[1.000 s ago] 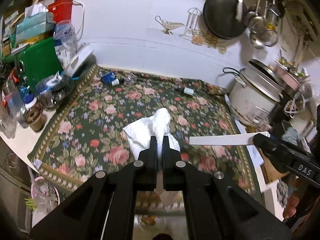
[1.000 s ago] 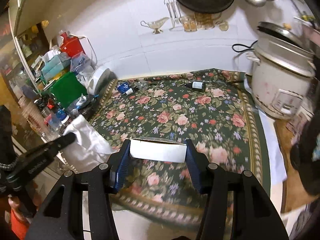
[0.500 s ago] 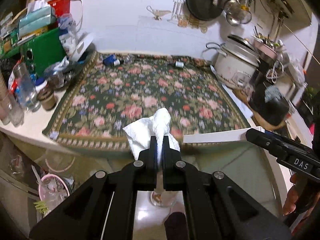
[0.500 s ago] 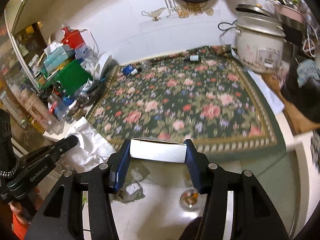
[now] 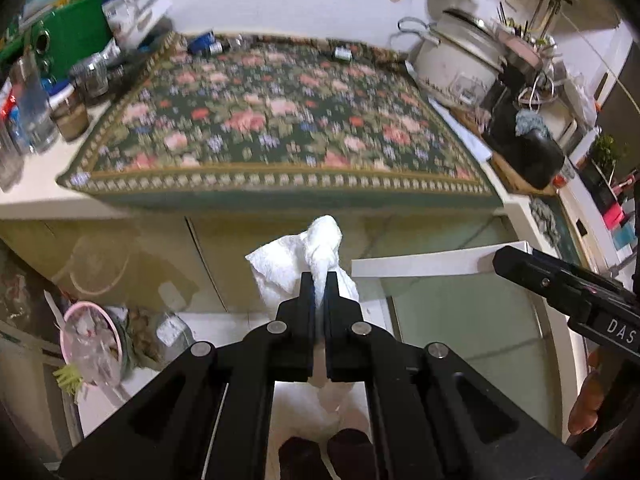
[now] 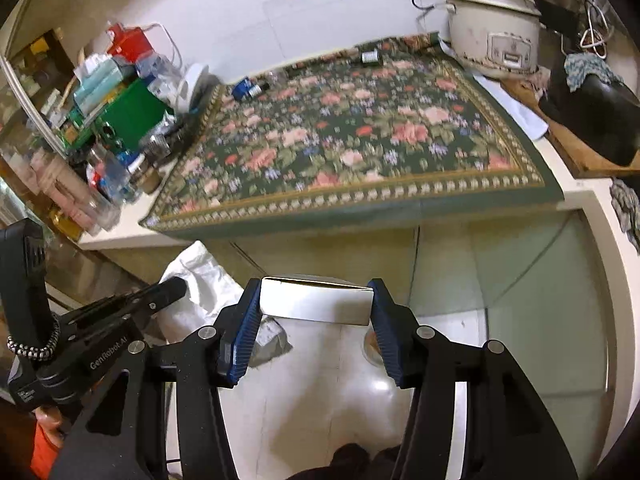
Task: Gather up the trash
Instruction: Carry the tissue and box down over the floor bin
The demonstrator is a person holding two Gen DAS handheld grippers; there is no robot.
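Beside the floral cloth stands a rice cooker.

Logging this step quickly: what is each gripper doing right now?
Left gripper: shut on the crumpled white tissue.
Right gripper: shut on the white box, held across its ends.

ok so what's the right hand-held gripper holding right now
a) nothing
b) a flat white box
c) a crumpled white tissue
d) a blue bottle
b, the right hand-held gripper has its blue pads pressed on both ends of a flat white box; the crumpled white tissue is in the left hand-held gripper.
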